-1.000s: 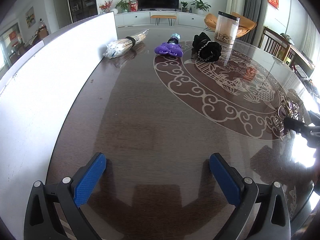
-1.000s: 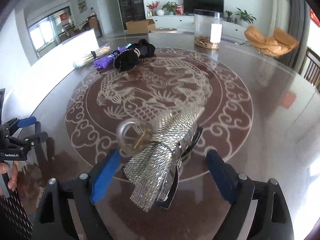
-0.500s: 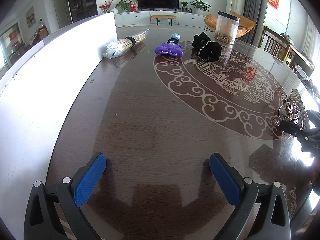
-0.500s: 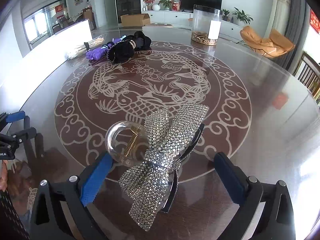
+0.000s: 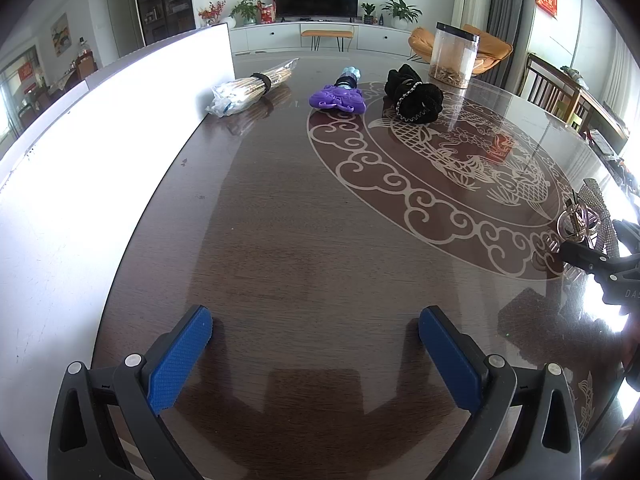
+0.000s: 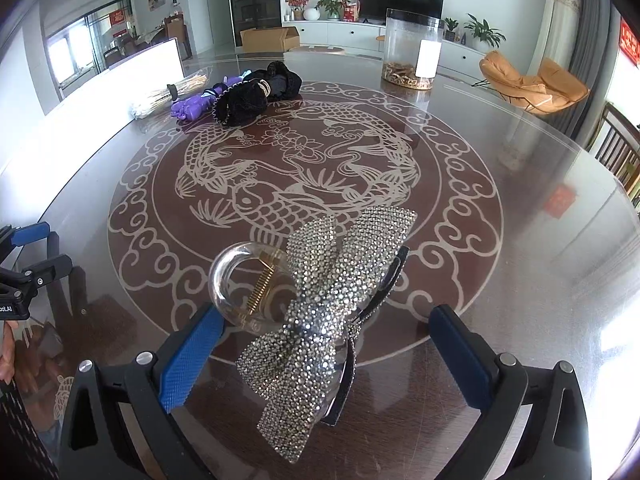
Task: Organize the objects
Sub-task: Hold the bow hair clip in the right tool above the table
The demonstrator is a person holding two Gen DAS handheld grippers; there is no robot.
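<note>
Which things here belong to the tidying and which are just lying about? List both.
For the job: rhinestone bow clip, black scrunchies, purple clip, bundle of sticks.

Lying about: clear jar, white board, orange chair.

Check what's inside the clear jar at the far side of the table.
The clear jar holds a shallow layer of brownish bits at its bottom; the rest looks empty. A white label covers part of the wall, hiding what lies behind it.
</note>
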